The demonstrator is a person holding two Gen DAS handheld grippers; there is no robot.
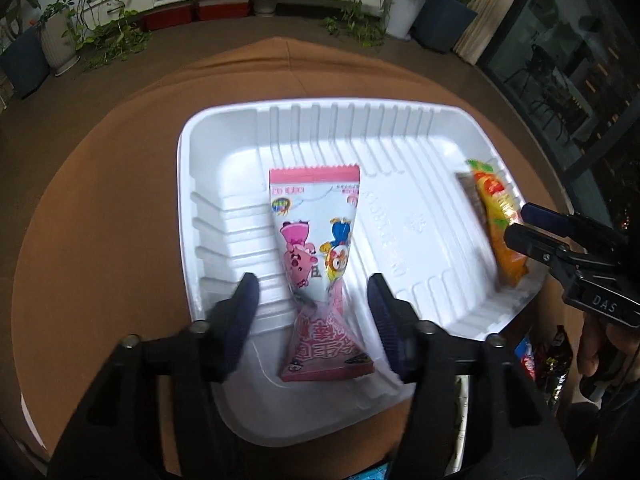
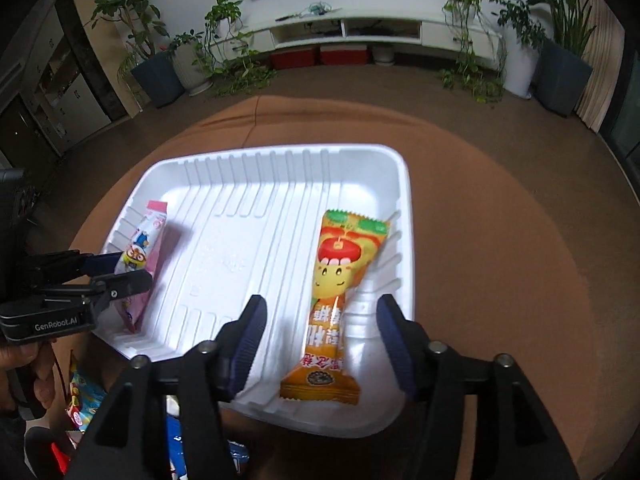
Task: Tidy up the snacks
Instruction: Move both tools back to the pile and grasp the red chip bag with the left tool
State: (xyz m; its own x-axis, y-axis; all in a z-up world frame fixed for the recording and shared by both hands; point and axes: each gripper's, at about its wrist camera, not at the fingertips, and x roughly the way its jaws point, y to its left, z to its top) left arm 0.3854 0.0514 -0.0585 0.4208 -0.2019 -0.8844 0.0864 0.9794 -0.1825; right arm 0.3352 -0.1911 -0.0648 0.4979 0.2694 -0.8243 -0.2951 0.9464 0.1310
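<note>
We see a white ribbed foam tray [image 1: 224,152] resting on a round surface [image 1: 100,208] draped in brown cloth. Two packets lie in it, well apart. The pink and white cartoon-printed snack packet [image 1: 316,264] lies along the tray's left side, pinched at its middle, one end propped on the near wall. Our left claw [image 1: 314,312] straddles it, jaws parted, a clear gap between each dark ribbed pad [image 1: 244,320] and the wrapper: released. The orange and yellow snack packet with a red apple face [image 2: 340,292] lies along the tray's right side, its lower end riding up on the near rim. Our right claw [image 2: 320,340] stands over it likewise, jaws apart, neither pad pressing the wrapper: released. In the right wrist view, a hand [image 2: 20,372] grips the left tool's handle at the frame's left edge. Below the tray's near edge, more bright wrappers [image 2: 80,396] show, too blurred to sort.
</note>
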